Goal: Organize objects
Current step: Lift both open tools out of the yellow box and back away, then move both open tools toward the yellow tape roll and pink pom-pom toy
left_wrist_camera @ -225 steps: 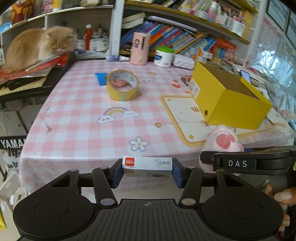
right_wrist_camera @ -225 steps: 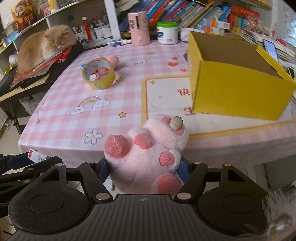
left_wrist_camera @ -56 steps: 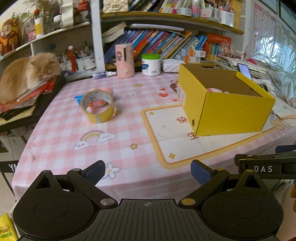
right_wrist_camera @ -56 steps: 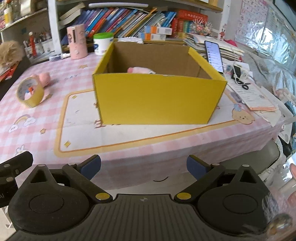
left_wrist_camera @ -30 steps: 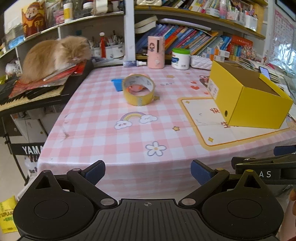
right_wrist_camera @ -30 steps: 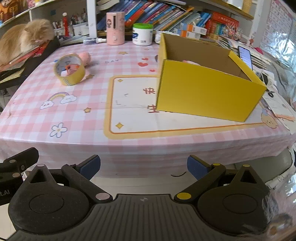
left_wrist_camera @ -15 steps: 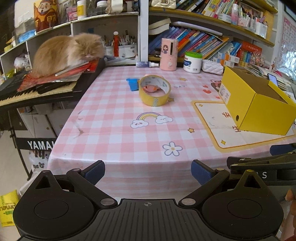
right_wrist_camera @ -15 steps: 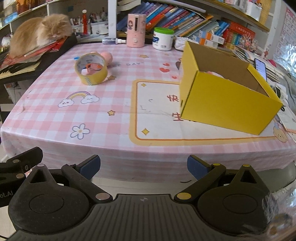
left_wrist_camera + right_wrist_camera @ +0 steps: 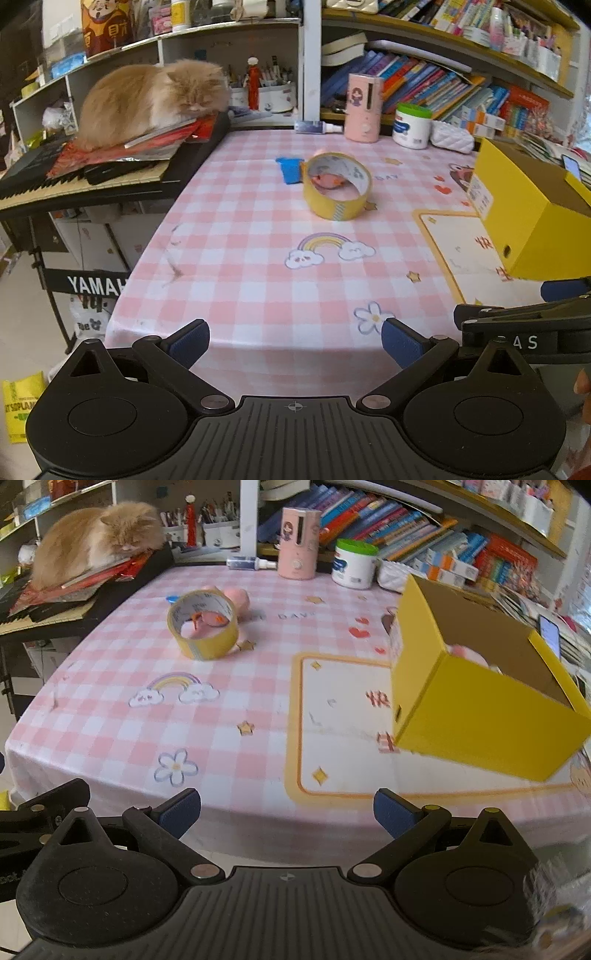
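A yellow tape roll (image 9: pixel 337 185) (image 9: pixel 202 626) lies on its side on the pink checked tablecloth (image 9: pixel 258 258), with a small pink toy (image 9: pixel 237 595) just behind it and a blue item (image 9: pixel 289 169) to its left. The open yellow cardboard box (image 9: pixel 476 698) (image 9: pixel 528 210) stands at the right; a pink plush (image 9: pixel 469 655) shows inside it. My left gripper (image 9: pixel 295 338) hangs open and empty before the table's front edge. My right gripper (image 9: pixel 287 810) is open and empty too, near the same edge.
An orange cat (image 9: pixel 147 99) lies on papers atop a keyboard (image 9: pixel 74 177) left of the table. A pink canister (image 9: pixel 362 107), a white jar (image 9: pixel 412 125) and a small bottle (image 9: pixel 316 127) line the table's back edge. Bookshelves (image 9: pixel 424 85) rise behind.
Both grippers, open and empty since letting go of the staple box and the pink plush, have swung left; the tape roll is more central and the box has slid towards the right edge.
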A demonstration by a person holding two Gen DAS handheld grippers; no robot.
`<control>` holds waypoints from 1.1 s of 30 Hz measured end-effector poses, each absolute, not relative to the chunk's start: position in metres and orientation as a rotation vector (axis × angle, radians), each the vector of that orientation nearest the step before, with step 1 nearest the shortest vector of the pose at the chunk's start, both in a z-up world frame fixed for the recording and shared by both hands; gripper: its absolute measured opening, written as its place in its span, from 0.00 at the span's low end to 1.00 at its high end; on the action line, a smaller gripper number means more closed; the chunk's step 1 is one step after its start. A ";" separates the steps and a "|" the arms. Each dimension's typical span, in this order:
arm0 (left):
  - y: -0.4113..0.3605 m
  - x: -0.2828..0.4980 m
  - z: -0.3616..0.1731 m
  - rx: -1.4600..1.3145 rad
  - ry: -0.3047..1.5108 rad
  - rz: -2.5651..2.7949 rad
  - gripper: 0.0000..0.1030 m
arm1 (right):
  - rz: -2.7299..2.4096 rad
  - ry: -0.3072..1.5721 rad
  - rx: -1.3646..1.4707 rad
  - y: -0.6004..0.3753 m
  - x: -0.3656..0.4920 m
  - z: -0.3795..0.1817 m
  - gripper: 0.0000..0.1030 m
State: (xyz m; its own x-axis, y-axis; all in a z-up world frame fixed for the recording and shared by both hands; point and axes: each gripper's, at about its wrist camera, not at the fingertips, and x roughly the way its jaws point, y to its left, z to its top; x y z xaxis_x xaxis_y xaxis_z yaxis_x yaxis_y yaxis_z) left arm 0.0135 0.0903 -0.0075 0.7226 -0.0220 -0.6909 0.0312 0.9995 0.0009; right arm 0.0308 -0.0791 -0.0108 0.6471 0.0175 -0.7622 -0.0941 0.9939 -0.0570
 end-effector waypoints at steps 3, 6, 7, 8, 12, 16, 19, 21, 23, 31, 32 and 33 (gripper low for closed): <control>0.089 0.024 -0.008 0.015 0.761 -0.018 0.98 | 0.080 0.848 -0.103 -0.078 0.044 -0.008 0.98; 0.088 0.036 -0.007 0.014 0.754 -0.006 0.98 | 0.088 0.845 -0.101 -0.078 0.059 -0.007 0.98; 0.088 0.041 -0.007 0.010 0.753 -0.004 0.98 | 0.090 0.841 -0.103 -0.078 0.064 -0.006 0.98; 0.087 0.044 -0.007 0.008 0.753 -0.002 0.98 | 0.093 0.837 -0.106 -0.078 0.069 -0.005 0.98; 0.084 0.061 -0.008 0.007 0.755 0.013 0.98 | 0.109 0.830 -0.114 -0.078 0.090 -0.004 0.98; 0.080 0.078 -0.008 0.002 0.757 0.021 0.98 | 0.121 0.824 -0.121 -0.080 0.109 -0.004 0.97; 0.075 0.090 -0.008 0.006 0.763 0.025 0.98 | 0.127 0.818 -0.122 -0.083 0.124 -0.003 0.97; 0.073 0.096 -0.008 0.004 0.763 0.026 0.98 | 0.129 0.815 -0.119 -0.085 0.132 -0.002 0.97; 0.071 0.102 -0.007 0.001 0.763 0.024 0.98 | 0.132 0.811 -0.116 -0.088 0.140 -0.002 0.97; 0.067 0.124 -0.008 -0.004 0.768 0.031 0.98 | 0.138 0.806 -0.082 -0.097 0.170 0.000 0.97; 0.067 0.127 -0.008 -0.008 0.768 0.032 0.98 | 0.139 0.806 -0.080 -0.097 0.173 0.000 0.97; 0.067 0.129 -0.008 -0.012 0.768 0.031 0.98 | 0.140 0.806 -0.077 -0.098 0.176 0.000 0.97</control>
State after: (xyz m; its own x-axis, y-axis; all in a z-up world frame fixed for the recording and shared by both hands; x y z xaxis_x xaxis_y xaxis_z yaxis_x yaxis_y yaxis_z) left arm 0.1291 0.0671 -0.0076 0.7189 0.0234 -0.6947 -0.0319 0.9995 0.0007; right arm 0.1763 -0.0979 -0.0001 0.6838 0.0954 -0.7234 -0.1543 0.9879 -0.0156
